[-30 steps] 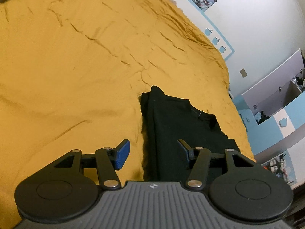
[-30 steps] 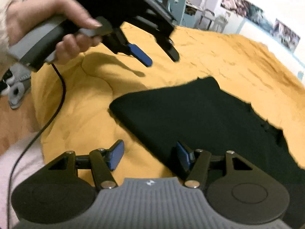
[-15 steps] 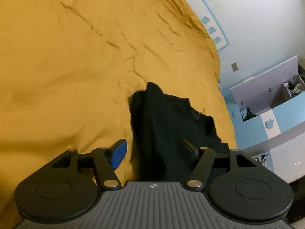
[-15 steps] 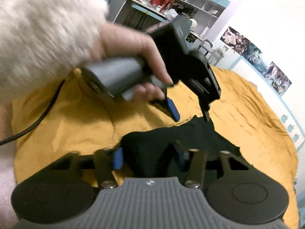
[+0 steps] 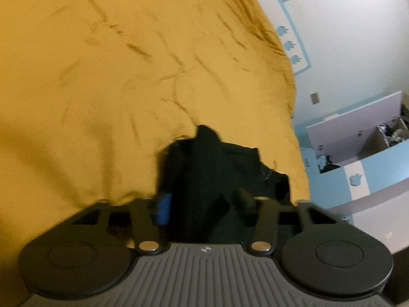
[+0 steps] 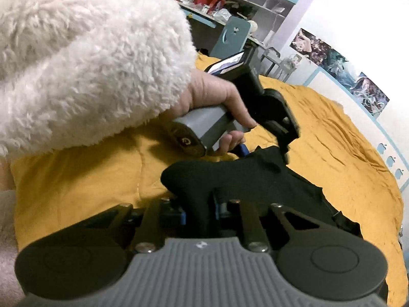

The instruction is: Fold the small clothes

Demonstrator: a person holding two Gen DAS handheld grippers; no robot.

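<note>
A black garment (image 5: 217, 158) lies on a yellow bed cover (image 5: 102, 76). In the left wrist view my left gripper (image 5: 203, 204) straddles one edge of it. Its jaws are closing, still well apart, with black cloth between the blue pad (image 5: 161, 209) and the other finger. The right wrist view shows that gripper (image 6: 263, 153) low over the far edge of the garment (image 6: 255, 179). My right gripper (image 6: 202, 207) is closing on the near edge. Its pads pinch a raised ridge of black cloth.
A hand (image 6: 212, 97) in a fluffy white sleeve (image 6: 89, 64) holds the left gripper. An open white and blue storage box (image 5: 358, 140) stands beside the bed at the right. A desk chair (image 6: 235, 33) and shelves stand beyond the bed cover (image 6: 332, 133).
The left gripper came down onto the garment's far edge and its jaws narrowed. The right jaws closed on the near edge and bunched it into a ridge.
</note>
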